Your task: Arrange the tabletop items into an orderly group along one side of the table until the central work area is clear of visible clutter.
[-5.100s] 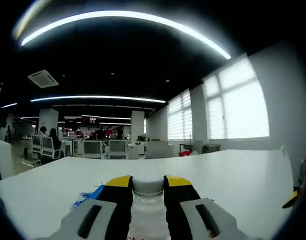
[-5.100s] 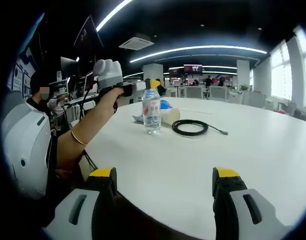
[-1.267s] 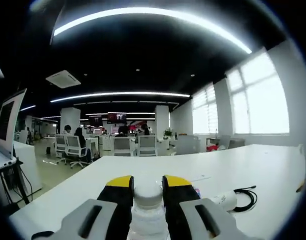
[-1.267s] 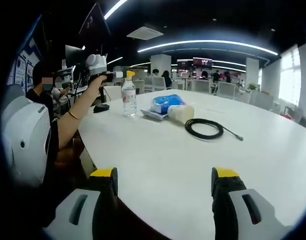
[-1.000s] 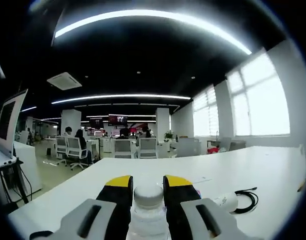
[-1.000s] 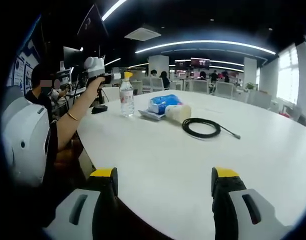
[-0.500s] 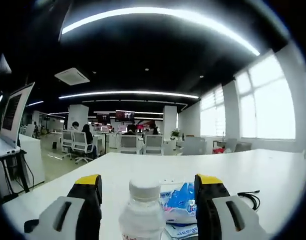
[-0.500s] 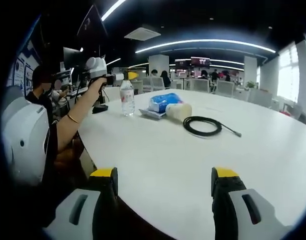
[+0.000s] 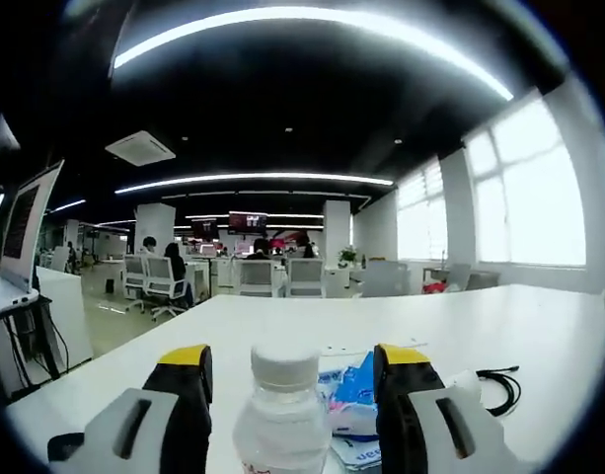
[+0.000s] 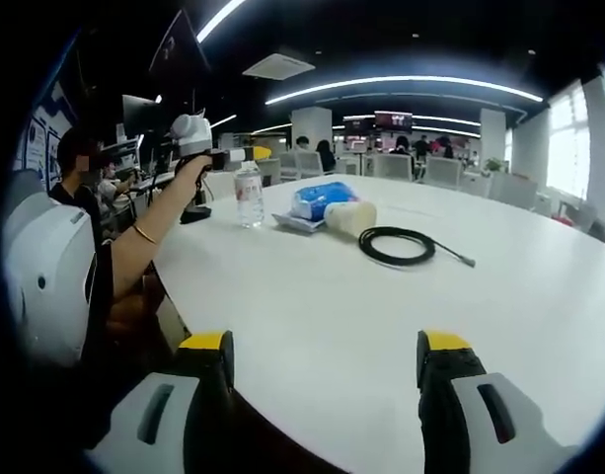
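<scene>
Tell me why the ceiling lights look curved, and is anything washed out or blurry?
Left gripper view: fisheye lens bows the ceiling light strips; windows blown out white; the close water bottle looks soft. Right gripper view: same bending, table evenly lit, dark ceiling.

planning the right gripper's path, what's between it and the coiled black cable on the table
Bare white table lies between the right gripper and the black cable, seen in the right gripper view.

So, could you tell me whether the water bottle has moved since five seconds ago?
Yes. The water bottle now stands left of the blue packet, not in front of it.
</scene>
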Demonstrator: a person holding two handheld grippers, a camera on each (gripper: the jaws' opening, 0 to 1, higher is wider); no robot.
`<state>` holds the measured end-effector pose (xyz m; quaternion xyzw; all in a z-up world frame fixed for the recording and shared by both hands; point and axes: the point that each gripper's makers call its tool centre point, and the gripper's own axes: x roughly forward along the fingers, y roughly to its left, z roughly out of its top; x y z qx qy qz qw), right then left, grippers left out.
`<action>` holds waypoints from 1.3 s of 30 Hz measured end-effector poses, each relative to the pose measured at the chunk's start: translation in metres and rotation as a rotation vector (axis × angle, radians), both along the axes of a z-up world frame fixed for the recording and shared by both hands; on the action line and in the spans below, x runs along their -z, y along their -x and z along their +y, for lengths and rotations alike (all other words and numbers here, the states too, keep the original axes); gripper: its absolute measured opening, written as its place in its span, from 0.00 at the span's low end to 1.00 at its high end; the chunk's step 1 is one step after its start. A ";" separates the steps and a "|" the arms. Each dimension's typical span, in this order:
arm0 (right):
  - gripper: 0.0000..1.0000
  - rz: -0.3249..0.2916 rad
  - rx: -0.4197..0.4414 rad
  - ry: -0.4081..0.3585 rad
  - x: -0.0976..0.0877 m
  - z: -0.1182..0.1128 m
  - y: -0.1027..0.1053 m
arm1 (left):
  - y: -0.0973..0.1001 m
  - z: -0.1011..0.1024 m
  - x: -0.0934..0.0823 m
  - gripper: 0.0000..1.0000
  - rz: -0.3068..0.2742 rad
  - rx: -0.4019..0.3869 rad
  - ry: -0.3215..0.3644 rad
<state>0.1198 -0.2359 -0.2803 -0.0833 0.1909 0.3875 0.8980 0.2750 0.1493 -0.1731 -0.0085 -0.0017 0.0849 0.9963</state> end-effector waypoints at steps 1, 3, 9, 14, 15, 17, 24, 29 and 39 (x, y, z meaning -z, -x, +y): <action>0.73 0.001 -0.001 0.000 0.000 0.001 0.000 | 0.000 0.000 0.000 0.59 0.000 0.007 0.005; 0.72 0.003 -0.002 -0.002 0.001 0.001 0.000 | 0.000 -0.001 -0.002 0.53 -0.014 0.020 0.017; 0.72 0.007 0.006 -0.002 0.002 0.000 -0.001 | -0.002 -0.003 -0.007 0.39 -0.017 0.036 -0.005; 0.72 0.009 0.008 0.001 0.003 -0.001 -0.001 | -0.001 -0.005 -0.007 0.35 -0.026 0.051 0.018; 0.72 0.009 0.010 0.001 0.003 -0.001 -0.001 | -0.001 -0.003 -0.007 0.33 -0.027 0.042 0.017; 0.72 0.011 0.012 0.002 0.003 -0.002 -0.001 | 0.001 -0.002 -0.006 0.29 -0.017 0.034 0.005; 0.71 0.015 0.005 0.009 0.005 -0.001 -0.001 | 0.005 0.002 -0.005 0.23 -0.017 0.027 0.009; 0.71 0.016 0.003 0.011 0.005 -0.001 -0.001 | 0.007 0.002 -0.005 0.23 -0.011 0.021 0.003; 0.70 0.018 0.002 0.017 0.004 -0.002 -0.001 | 0.006 0.002 -0.005 0.22 -0.016 -0.001 0.000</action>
